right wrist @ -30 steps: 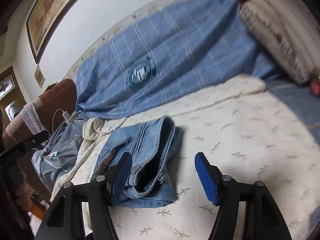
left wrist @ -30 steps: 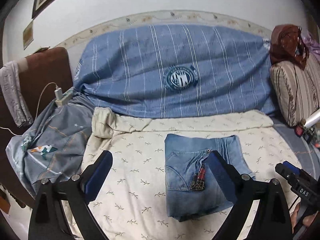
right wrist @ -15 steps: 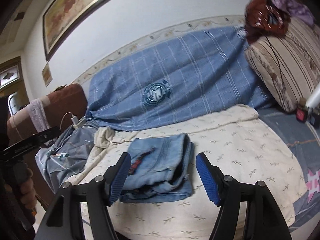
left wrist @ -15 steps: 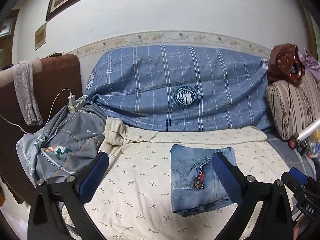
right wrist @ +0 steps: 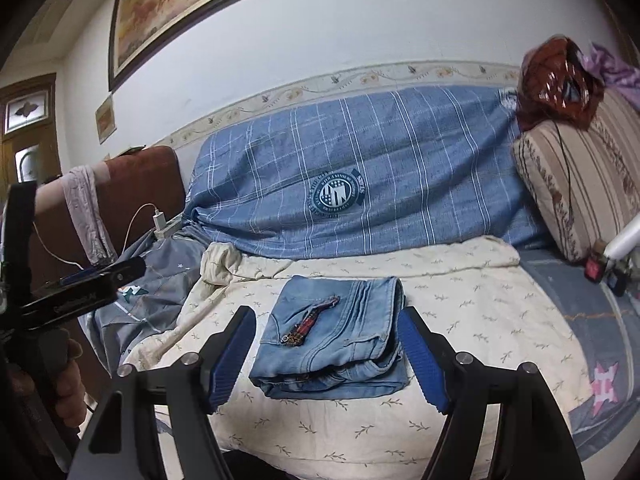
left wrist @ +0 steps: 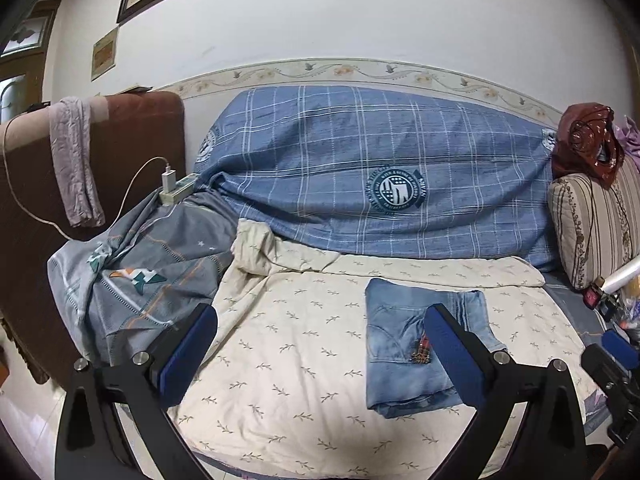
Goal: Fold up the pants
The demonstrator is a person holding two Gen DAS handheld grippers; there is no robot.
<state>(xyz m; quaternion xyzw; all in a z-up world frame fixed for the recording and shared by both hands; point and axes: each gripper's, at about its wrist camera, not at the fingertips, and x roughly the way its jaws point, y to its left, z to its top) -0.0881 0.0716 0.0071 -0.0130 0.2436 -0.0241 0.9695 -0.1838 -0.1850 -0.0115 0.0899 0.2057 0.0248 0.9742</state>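
The light-blue denim pants (left wrist: 404, 344) lie folded into a compact rectangle on the cream leaf-print sheet (left wrist: 300, 344), with a red keychain on the top pocket. They also show in the right wrist view (right wrist: 332, 340). My left gripper (left wrist: 320, 348) is open and empty, held back from the sofa, the pants behind its right finger. My right gripper (right wrist: 328, 352) is open and empty, held back in front of the pants. The left gripper shows at the left edge of the right wrist view (right wrist: 76, 292).
A blue plaid cover (left wrist: 376, 172) drapes the sofa back. A grey patterned quilt (left wrist: 140, 272) lies left, with a charger and power strip (left wrist: 174, 188). A brown armrest (left wrist: 132, 140) stands left. A striped cushion (left wrist: 592, 220) sits right, small items (right wrist: 608, 268) below it.
Both grippers have drawn back and up from the sofa, so the folded pants look smaller and farther. The pants have not moved. Both grippers stay open.
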